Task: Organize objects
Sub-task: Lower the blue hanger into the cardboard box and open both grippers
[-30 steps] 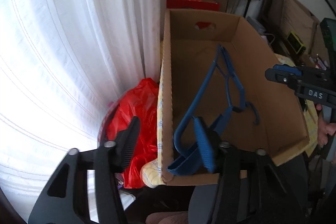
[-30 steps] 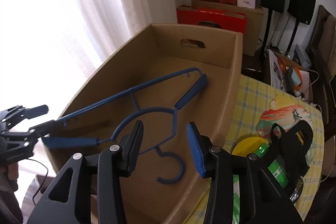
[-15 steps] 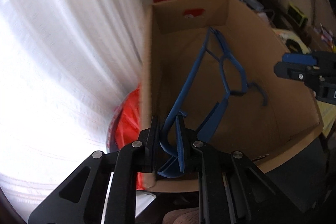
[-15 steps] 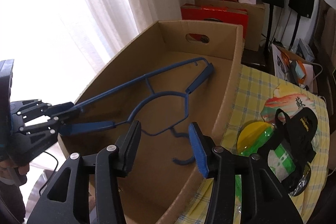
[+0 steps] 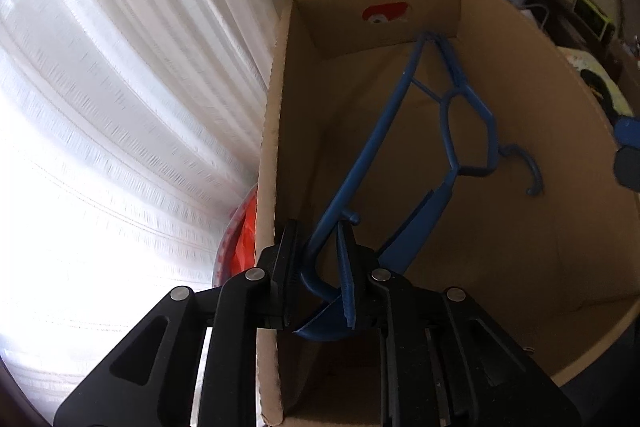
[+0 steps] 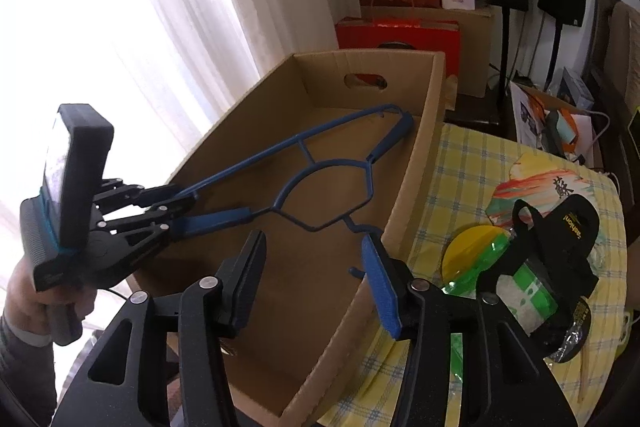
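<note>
Hanger held over the cardboard box

The left gripper (image 5: 320,267) clamps one end of the blue hanger (image 5: 400,131), whose long bar runs away toward the box's (image 6: 424,147) far corner; the right gripper (image 6: 316,279) hangs wide open beside its hook.

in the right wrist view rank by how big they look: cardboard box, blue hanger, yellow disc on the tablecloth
1. cardboard box
2. blue hanger
3. yellow disc
The disc is partly hidden by other things, so its full extent is unsure.

Left claw (image 5: 320,267) clamped; right claw (image 6: 316,283) spread.
</note>
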Available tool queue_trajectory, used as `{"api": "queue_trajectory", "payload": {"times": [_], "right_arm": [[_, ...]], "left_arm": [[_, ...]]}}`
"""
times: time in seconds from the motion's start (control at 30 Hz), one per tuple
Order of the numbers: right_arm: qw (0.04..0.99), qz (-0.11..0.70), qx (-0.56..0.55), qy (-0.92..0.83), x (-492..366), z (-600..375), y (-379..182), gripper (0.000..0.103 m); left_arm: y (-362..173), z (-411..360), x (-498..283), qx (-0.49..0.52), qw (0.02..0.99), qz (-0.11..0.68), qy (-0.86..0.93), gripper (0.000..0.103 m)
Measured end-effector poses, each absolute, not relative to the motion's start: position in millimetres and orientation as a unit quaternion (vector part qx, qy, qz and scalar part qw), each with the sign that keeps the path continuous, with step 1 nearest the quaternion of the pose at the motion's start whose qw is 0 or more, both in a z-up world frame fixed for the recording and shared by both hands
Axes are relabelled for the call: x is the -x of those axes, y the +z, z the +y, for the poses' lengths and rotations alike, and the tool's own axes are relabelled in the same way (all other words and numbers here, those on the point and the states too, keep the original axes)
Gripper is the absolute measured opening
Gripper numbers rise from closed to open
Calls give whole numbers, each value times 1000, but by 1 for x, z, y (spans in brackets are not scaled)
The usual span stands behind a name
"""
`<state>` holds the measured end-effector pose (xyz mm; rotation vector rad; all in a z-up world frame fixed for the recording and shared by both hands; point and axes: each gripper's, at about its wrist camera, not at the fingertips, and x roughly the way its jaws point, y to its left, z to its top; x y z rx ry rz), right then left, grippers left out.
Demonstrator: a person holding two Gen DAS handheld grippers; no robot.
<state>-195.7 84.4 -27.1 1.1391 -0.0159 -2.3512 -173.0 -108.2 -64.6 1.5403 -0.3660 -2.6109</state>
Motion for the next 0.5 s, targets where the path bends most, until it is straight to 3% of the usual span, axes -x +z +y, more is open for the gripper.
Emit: {"api": "queue_trajectory", "payload": {"times": [0.13,0.27,0.33,0.5], "right_arm": [[265,-5,-411,-872,190,86,-18,55],[268,-4,-405,-874,185,86,-12,57],[269,-1,-403,-875,182,86,-10,57],[270,-1,-399,-876,179,86,-7,59]], "left_arm": [[-62,-114,174,-511,32,-111,-852,19],[-42,-134,170,-501,2,-16,-865,37],[-31,-137,165,-482,17,-18,-876,47],[-18,-131,153,-464,22,-50,-884,49]]}}
